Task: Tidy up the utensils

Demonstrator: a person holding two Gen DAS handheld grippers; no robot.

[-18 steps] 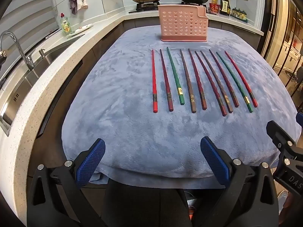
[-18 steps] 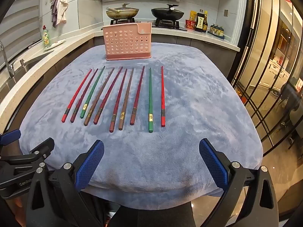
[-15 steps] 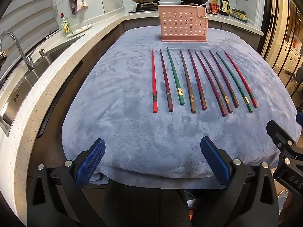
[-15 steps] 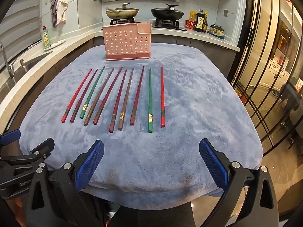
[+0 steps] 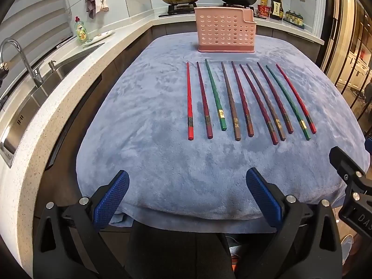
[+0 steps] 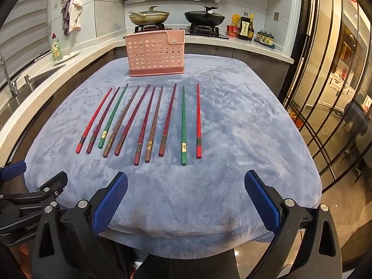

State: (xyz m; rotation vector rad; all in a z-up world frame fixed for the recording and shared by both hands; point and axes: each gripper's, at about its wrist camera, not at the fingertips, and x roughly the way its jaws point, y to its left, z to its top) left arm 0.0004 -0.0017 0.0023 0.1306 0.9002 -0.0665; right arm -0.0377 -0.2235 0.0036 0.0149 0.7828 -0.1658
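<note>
Fingers [image 5: 111,200] of the left gripper [image 5: 187,197] stand fully apart in the left wrist view, with nothing between the blue pads. The gripper hangs over the near edge of the blue cloth [image 5: 151,158] and touches nothing. Ten chopsticks [image 5: 237,102] lie side by side on the cloth, thick ends toward the camera, tips toward the far side. From the left of this view: one bright red, one dark red, one green, then several brown and dark red sticks, one green, and one red at the far right. A pink perforated holder [image 5: 224,32] stands upright on the cloth just beyond the tips, apart from them. A sink [image 5: 34,88] with a tap sits in the counter to the left. Part of the right gripper [image 5: 348,174] shows at the right edge.

Right wrist view: the right gripper [image 6: 186,196] also has its fingers [image 6: 262,200] spread wide, empty, above the near edge of the cloth [image 6: 244,139]. The chopsticks [image 6: 148,121] lie ahead and left of centre, fanned slightly. The holder [image 6: 154,53] stands beyond them. Two pans [image 6: 176,17] sit on the hob behind it. Part of the left gripper [image 6: 28,190] shows at the lower left.
</note>
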